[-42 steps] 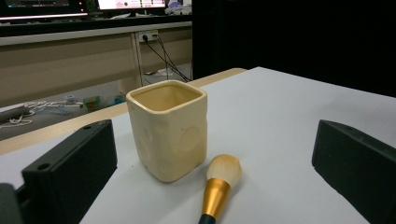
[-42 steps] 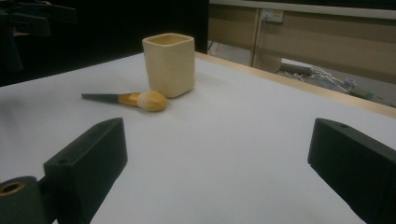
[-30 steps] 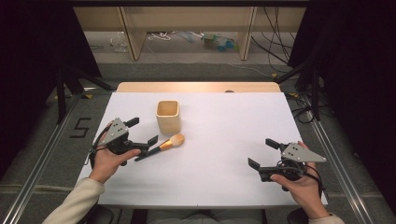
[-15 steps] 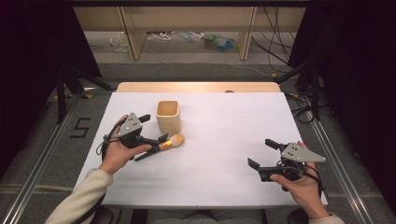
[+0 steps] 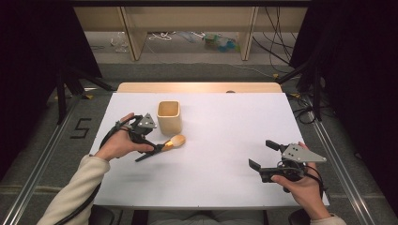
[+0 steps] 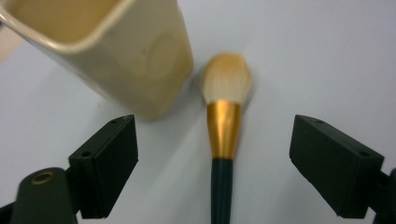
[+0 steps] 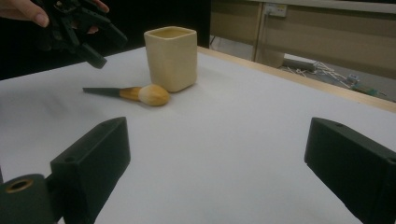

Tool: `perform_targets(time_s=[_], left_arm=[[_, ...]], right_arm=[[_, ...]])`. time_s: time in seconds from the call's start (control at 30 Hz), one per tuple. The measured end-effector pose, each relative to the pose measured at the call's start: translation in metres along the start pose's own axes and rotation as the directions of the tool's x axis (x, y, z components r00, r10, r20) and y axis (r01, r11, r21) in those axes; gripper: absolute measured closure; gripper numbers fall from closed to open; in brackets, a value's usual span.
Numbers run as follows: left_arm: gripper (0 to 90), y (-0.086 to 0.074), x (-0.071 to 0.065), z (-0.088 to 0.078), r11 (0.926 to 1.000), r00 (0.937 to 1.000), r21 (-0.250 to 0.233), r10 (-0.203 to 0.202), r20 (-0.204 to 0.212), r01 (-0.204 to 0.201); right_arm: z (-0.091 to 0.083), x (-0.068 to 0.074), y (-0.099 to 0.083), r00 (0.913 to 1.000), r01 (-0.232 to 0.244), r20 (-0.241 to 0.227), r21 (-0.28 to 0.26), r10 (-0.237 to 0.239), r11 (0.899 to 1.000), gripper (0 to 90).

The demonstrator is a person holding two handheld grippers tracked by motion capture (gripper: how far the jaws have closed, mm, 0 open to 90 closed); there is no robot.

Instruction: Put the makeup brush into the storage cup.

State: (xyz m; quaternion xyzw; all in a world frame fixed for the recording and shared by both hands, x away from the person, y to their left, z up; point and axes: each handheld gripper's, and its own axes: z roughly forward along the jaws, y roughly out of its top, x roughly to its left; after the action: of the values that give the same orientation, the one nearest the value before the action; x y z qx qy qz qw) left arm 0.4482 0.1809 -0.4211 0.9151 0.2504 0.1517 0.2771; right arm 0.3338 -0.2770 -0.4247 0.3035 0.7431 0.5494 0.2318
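— Count of things on the desk (image 5: 225,154), left to right?

— One left gripper (image 5: 149,140), one makeup brush (image 5: 165,145), one cream square cup (image 5: 169,117), one right gripper (image 5: 262,165). Two hands, one on each gripper.

— Where does the brush lie?

— Flat on the white desk, just in front of the cup and beside it, dark handle toward the person's left hand (image 5: 119,144), fluffy head away from it. The head sits close by the cup's base; I cannot tell whether they touch.

— And the left fingers?

— They straddle the brush. The left gripper view has the brush (image 6: 225,135) running up the middle, gold ferrule and pale bristles ahead, with clear white desk between it and each finger (image 6: 105,165). The jaws have just been closing, yet they stand well apart and neither pad meets the handle.

— What does that view add?

— The cup (image 6: 135,60) looms tilted at the upper left, right next to the bristles.

— The right fingers?

— Spread wide, nothing between them. The right gripper view looks low across the desk: the cup (image 7: 170,58) upright, the brush (image 7: 133,94) lying before it, and the left gripper (image 7: 79,32) poised above the handle's end, a height the high view does not make plain.
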Motion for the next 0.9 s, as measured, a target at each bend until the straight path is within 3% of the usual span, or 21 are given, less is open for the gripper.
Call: perform_targets(time_s=[0.07, 0.1, 0.17, 0.2, 0.23, 0.27, 0.33, 0.47, 0.7, 0.73, 0.83, 0.9], left_arm=[[15.4, 0.002, 0.002, 0.004, 0.9948, 0.9999, 0.100, 0.013, 0.011, -0.014], [15.4, 0.003, 0.005, 0.005, 0.9863, 0.9986, 0.157, 0.048, 0.021, -0.051], [15.7, 0.002, 0.002, 0.011, 0.9757, 0.9990, 0.218, 0.011, 0.043, -0.020], [16.1, 0.002, 0.001, 0.013, 0.9625, 0.9982, 0.271, -0.004, 0.060, -0.012], [16.1, 0.002, 0.003, 0.016, 0.9499, 0.9965, 0.308, 0.032, 0.077, -0.055], [17.0, 0.001, 0.001, 0.019, 0.9424, 0.9955, 0.332, 0.011, 0.095, -0.042], [19.9, 0.000, 0.001, 0.024, 0.9248, 0.9932, 0.372, 0.041, 0.109, -0.079], [23.1, 0.001, 0.004, 0.032, 0.9061, 0.9918, 0.415, 0.037, 0.122, -0.085], [28.9, 0.001, 0.009, 0.042, 0.8838, 0.9895, 0.457, 0.039, 0.140, -0.099], [28.8, 0.002, 0.010, 0.042, 0.8772, 0.9893, 0.469, 0.042, 0.140, -0.103], [29.6, 0.001, 0.011, 0.044, 0.8756, 0.9901, 0.472, 0.043, 0.133, -0.101], [30.3, 0.002, 0.011, 0.044, 0.8701, 0.9900, 0.482, 0.042, 0.135, -0.102]], right_arm=[[0.001, 0.000, 0.000, 1.0000, -0.001, -0.010, -0.003, 0.001, 1.000, 8.1], [0.001, 0.000, 0.000, 1.0000, -0.001, -0.010, -0.003, 0.001, 1.000, 8.1], [0.000, 0.000, 0.000, 1.0000, 0.002, -0.002, 0.004, -0.002, 1.000, 8.1], [0.000, 0.000, 0.000, 1.0000, 0.003, -0.002, 0.006, -0.003, 1.000, 8.3], [0.000, 0.000, 0.000, 1.0000, 0.003, -0.002, 0.006, -0.003, 1.000, 8.3], [0.001, 0.000, -0.001, 1.0000, 0.001, -0.004, 0.009, -0.001, 1.000, 8.4], [0.000, 0.001, 0.000, 1.0000, 0.002, -0.003, 0.009, -0.002, 1.000, 8.6], [0.001, 0.001, -0.001, 0.9998, -0.010, -0.017, 0.007, 0.010, 1.000, 8.7], [0.002, 0.000, -0.001, 1.0000, 0.001, -0.009, 0.001, -0.001, 1.000, 9.3], [0.002, 0.000, -0.001, 1.0000, 0.001, -0.009, 0.001, -0.001, 1.000, 9.3], [0.002, 0.000, -0.001, 1.0000, 0.000, -0.009, 0.002, 0.000, 1.000, 9.6], [0.002, 0.001, -0.001, 1.0000, 0.000, -0.009, 0.002, 0.000, 1.000, 9.8]])
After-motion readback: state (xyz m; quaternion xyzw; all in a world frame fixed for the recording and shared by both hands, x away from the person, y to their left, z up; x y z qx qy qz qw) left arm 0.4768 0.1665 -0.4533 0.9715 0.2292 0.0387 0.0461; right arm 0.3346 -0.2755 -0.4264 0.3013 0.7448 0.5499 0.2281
